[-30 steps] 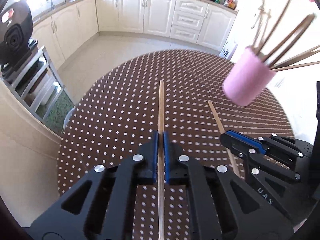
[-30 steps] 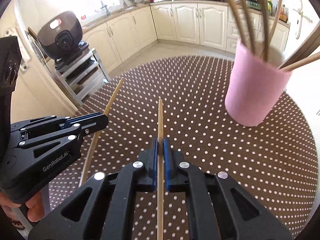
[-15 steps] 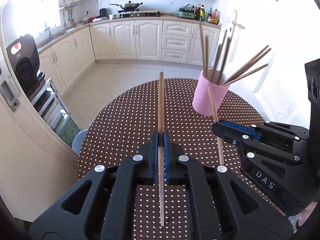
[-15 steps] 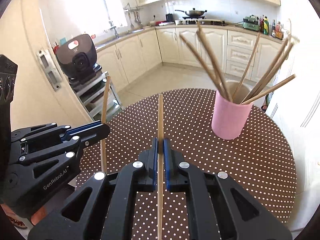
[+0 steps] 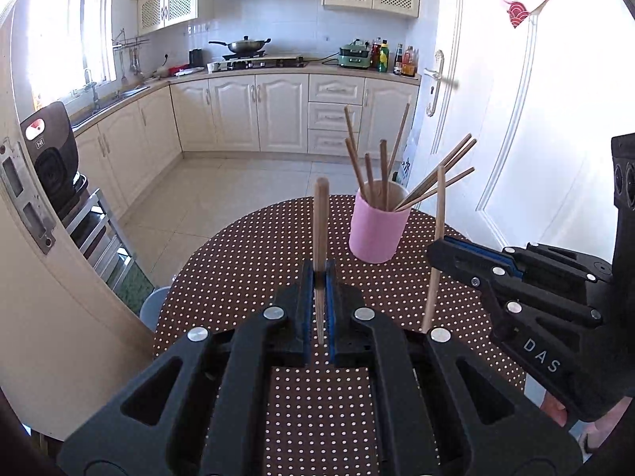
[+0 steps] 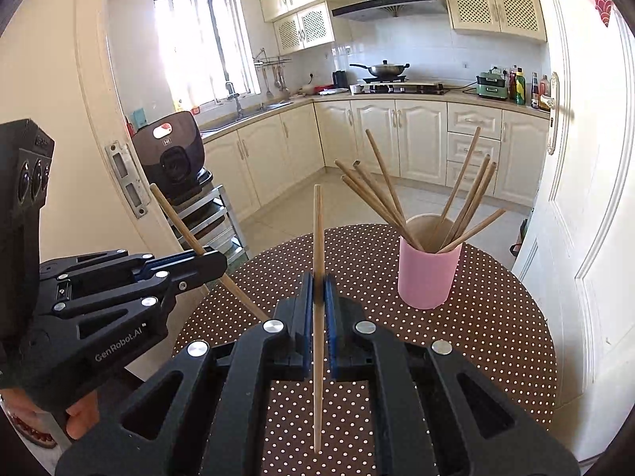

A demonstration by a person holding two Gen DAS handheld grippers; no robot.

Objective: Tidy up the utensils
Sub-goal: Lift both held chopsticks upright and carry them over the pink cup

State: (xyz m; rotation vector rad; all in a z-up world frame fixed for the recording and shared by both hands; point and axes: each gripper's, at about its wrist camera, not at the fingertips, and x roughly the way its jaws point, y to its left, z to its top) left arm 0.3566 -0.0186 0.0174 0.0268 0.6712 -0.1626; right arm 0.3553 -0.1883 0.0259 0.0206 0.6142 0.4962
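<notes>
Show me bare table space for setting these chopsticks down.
The dotted table is bare all around the pink cup, widest between it and both grippers. Only the cup's mouth is crowded, with fanned chopsticks.

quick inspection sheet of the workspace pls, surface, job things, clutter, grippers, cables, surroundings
surface: round table with a brown white-dotted cloth, bare around the cup.
job's things: pink cup stands upright on the table, with wooden chopsticks fanned out in it; two more chopsticks are held, one per gripper.
clutter: nothing seen on the table.
grippers: left hand-held gripper shut on a chopstick; right hand-held gripper shut on a chopstick; both above the table, short of the cup.
cables: nothing seen near the table.
surroundings: kitchen with cream cabinets, a wok on the stove, a white door beside the table.
</notes>
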